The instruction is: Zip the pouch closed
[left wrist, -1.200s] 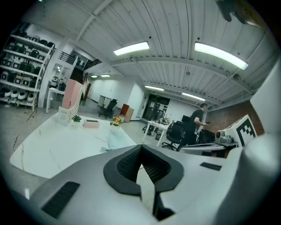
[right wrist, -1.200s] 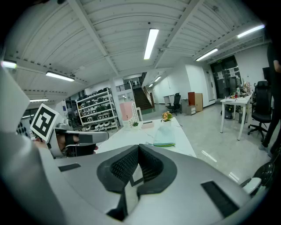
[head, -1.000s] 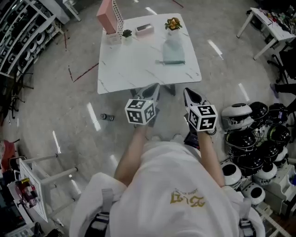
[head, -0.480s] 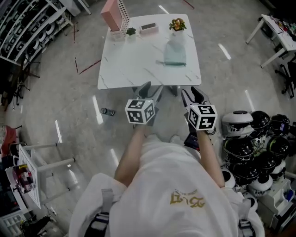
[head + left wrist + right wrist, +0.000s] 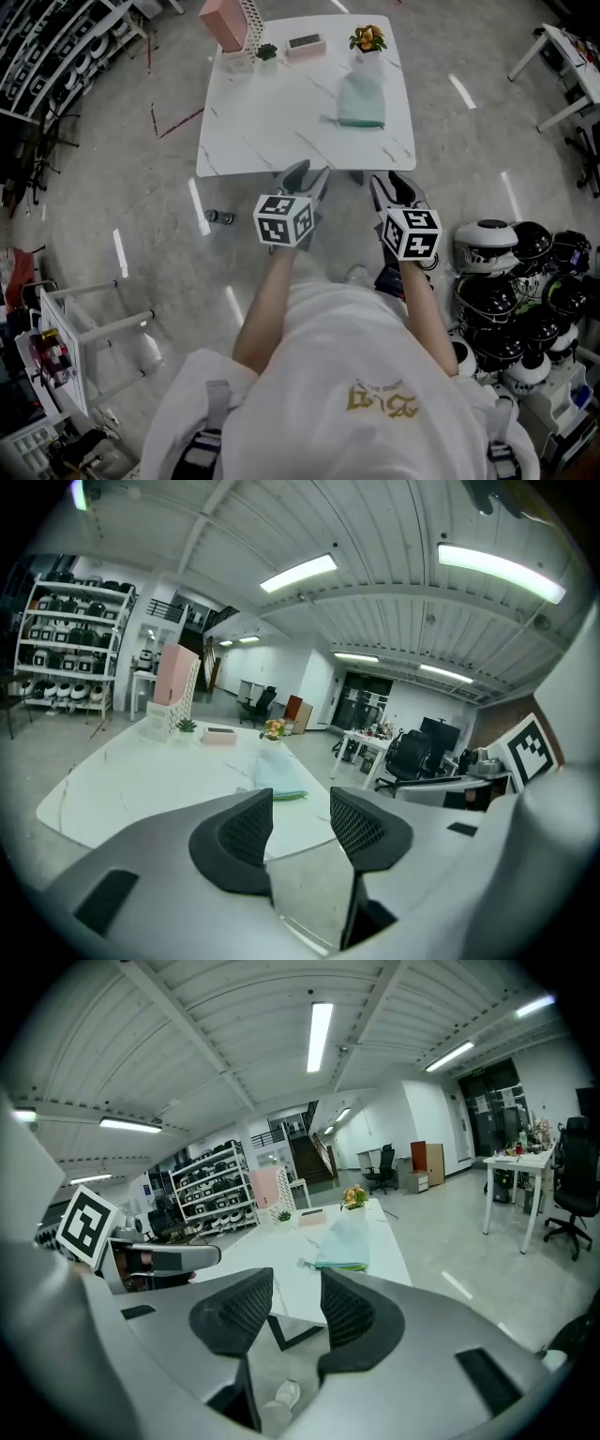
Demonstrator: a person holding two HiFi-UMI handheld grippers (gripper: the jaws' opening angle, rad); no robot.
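The left gripper [image 5: 307, 172] and right gripper [image 5: 387, 180] hang just off the near edge of the white surface [image 5: 272, 122]. Their jaws have just swung open and eased in slightly, and they stand released with nothing between them. The pale green pouch [image 5: 361, 101] lies untouched on the surface's far right part, before a vase of orange flowers [image 5: 367, 39], and a small potted plant [image 5: 267, 52] stands near the far left corner.

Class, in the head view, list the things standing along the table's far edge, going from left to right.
pink box → small green plant → flat pink case → flowers
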